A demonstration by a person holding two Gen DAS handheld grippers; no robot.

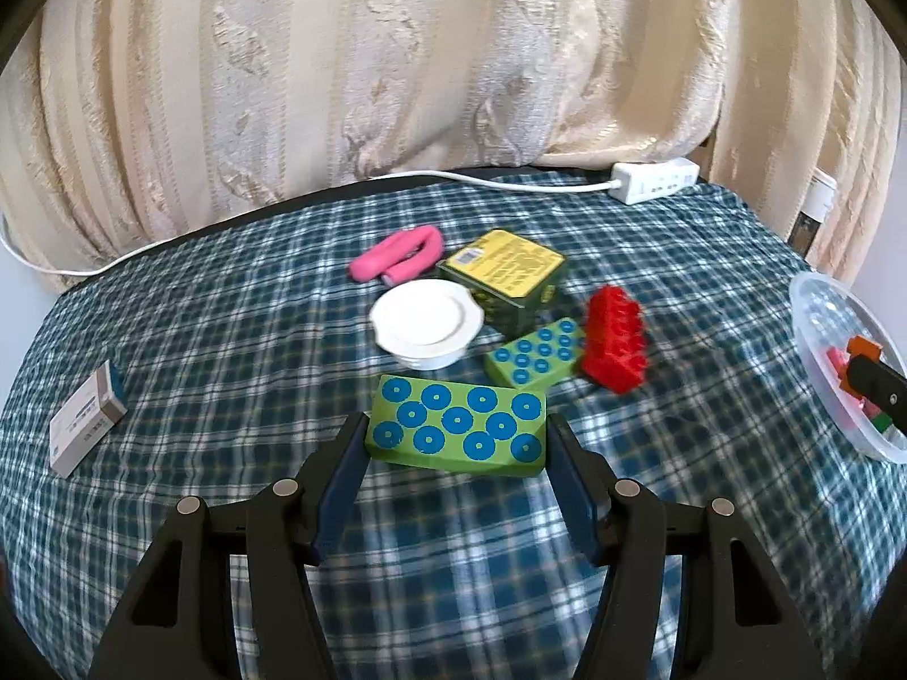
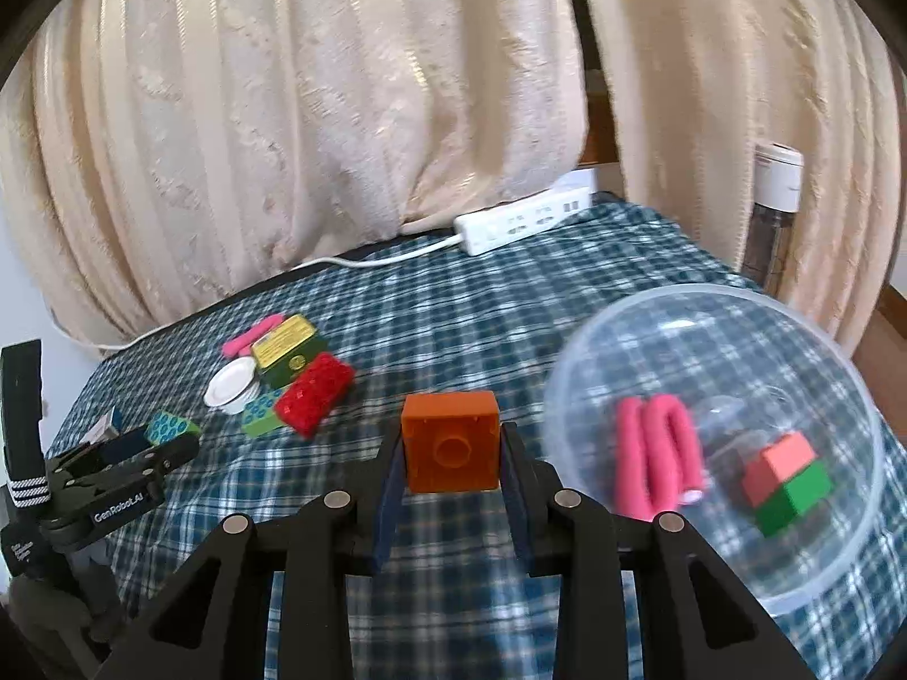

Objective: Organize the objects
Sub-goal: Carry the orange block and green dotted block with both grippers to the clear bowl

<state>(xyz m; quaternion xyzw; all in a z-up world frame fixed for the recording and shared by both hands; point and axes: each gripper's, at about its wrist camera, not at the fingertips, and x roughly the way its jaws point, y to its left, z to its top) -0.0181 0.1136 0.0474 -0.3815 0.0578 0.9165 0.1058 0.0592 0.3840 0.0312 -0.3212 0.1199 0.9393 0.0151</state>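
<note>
My left gripper (image 1: 456, 430) is shut on a green block with blue dots (image 1: 459, 430), held above the checked cloth; it shows too in the right wrist view (image 2: 170, 428). My right gripper (image 2: 452, 447) is shut on an orange brick (image 2: 452, 456), just left of a clear plastic bowl (image 2: 708, 311). The bowl holds a pink foam curler (image 2: 657, 462) and a red and green block (image 2: 788, 473). On the cloth lie a second green dotted block (image 1: 535, 360), a red brick (image 1: 615, 337), a white lid (image 1: 425, 328), a green and yellow tin (image 1: 504, 275) and a pink curler (image 1: 397, 255).
A grey and blue small box (image 1: 85, 419) lies at the table's left edge. A white power strip (image 1: 655, 178) with its cable lies at the back by the cream curtain (image 1: 397, 56). The bowl (image 1: 827, 351) sits at the right edge. A bottle (image 2: 774, 215) stands behind the table.
</note>
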